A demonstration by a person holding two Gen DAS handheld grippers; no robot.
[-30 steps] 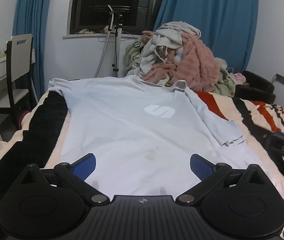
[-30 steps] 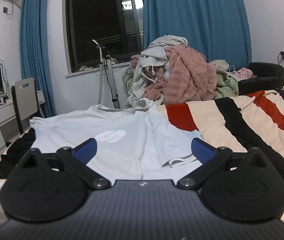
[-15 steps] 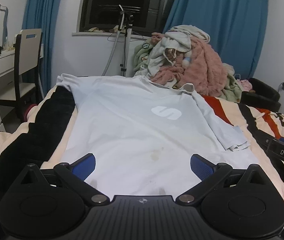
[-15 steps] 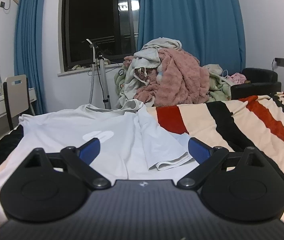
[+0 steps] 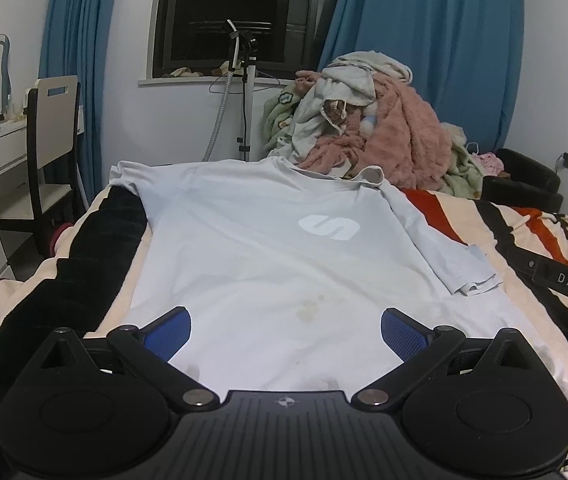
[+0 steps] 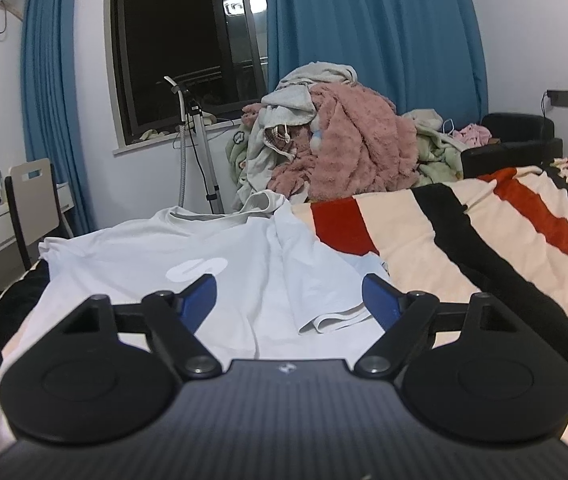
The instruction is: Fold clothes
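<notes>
A pale white short-sleeved cotton T-shirt (image 5: 284,264) with a white oval logo lies flat, hem nearest, on the striped red, black and cream bed blanket (image 6: 503,240); its right sleeve (image 6: 323,292) is already turned inward. The left claw (image 5: 285,332) hangs wide open and empty over the hem. The right claw (image 6: 289,300) is closing, nothing yet between its pads. A good fold probably needs both claws pinching matching hem corners evenly, lifting together.

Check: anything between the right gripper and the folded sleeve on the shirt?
Nothing visible. The right gripper, jaws closing with nothing between them, faces the sleeve of the white shirt directly; only flat shirt fabric lies between.
</notes>
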